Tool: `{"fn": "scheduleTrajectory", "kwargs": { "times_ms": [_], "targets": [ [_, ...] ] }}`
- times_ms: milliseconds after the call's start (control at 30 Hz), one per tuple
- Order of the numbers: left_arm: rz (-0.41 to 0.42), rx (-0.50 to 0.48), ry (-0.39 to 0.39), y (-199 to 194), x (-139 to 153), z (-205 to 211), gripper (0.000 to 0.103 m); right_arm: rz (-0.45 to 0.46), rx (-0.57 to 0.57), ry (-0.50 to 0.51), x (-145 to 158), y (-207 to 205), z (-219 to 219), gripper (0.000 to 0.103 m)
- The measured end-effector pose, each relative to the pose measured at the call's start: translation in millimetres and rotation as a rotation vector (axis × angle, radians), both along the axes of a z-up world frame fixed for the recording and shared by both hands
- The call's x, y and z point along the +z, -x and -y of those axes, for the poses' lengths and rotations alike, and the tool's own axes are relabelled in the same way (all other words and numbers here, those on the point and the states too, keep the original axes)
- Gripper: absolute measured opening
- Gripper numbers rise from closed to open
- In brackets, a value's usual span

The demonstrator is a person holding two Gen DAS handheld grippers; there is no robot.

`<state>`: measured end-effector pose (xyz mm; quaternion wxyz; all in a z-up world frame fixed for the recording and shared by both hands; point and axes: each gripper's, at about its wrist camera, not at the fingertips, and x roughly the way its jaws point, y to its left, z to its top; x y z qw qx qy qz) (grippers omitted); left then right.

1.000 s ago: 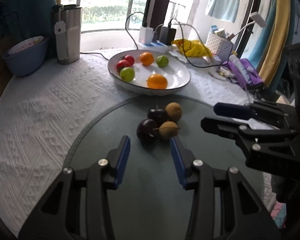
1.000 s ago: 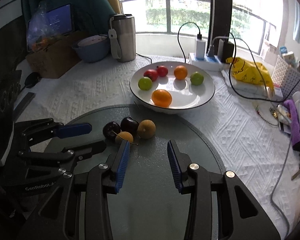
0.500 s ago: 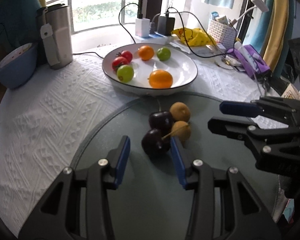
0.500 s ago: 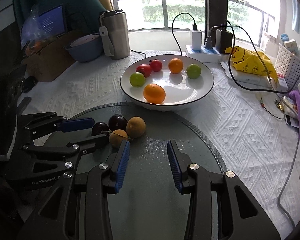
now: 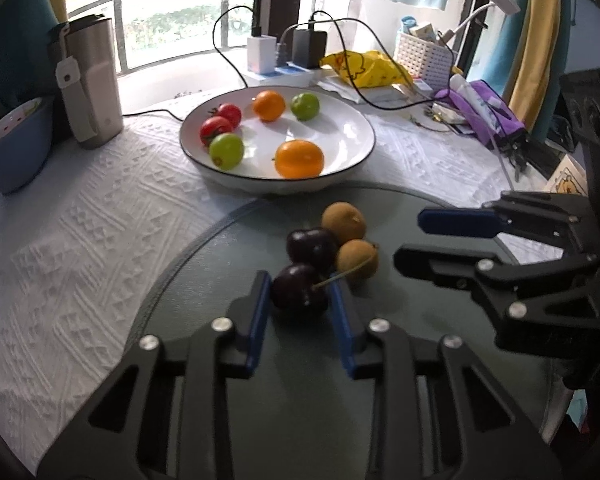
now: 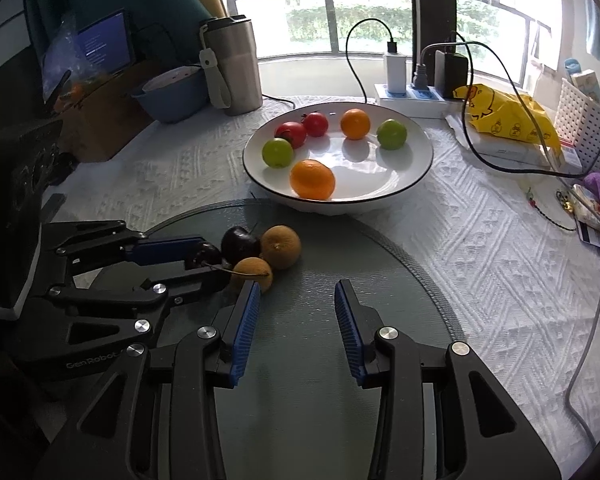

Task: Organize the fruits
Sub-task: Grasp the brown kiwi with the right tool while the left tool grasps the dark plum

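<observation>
While the left gripper [image 5: 298, 300] sits at the lower centre of its own view, its blue pads [image 5: 256, 312] are clamped on the near dark cherry [image 5: 298, 290], having just drawn together onto it; the cherry rests on the round glass mat [image 5: 204, 280] with its stem [image 5: 336, 276] angled toward the right pad; a second dark cherry [image 5: 311, 245] lies just beyond it, touching or nearly touching; two brown longans [image 5: 343, 222] sit just to the right of the cherries, all four fruits forming one tight cluster at the centre of the frame; the white bowl [image 5: 356, 148] with a dark rim stands above the cluster in the upper centre, on the white textured tablecloth [image 5: 80, 220]; inside the bowl lie two red tomatoes [image 5: 216, 128], two green fruits [image 5: 226, 151] and two oranges [image 5: 299, 159], spread apart; a steel tumbler [image 5: 94, 80] stands at the upper left, a blue bowl [image 5: 12, 148] at the far left edge; in the right wrist view the right gripper [image 6: 296, 316] occupies the lower centre, its fingers apart with nothing between them, over bare glass mat; the nearer longan [image 6: 254, 274] lies just beyond the tip of its left pad; whether the two touch cannot be told; the left gripper enters that view from the left edge, its fingers around the near cherry
</observation>
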<state>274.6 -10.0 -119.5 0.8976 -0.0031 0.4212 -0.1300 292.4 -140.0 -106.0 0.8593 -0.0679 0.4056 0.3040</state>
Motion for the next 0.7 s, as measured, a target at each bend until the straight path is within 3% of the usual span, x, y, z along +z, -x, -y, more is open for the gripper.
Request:
{"fn": "scheduleTrajectory", "kwargs": {
  "times_ms": [700],
  "targets": [
    [0.044,0.062,0.047,20,14,-38,0.03,-0.024,0.05,0.036,-14,0,-36,0.041]
  ]
}}
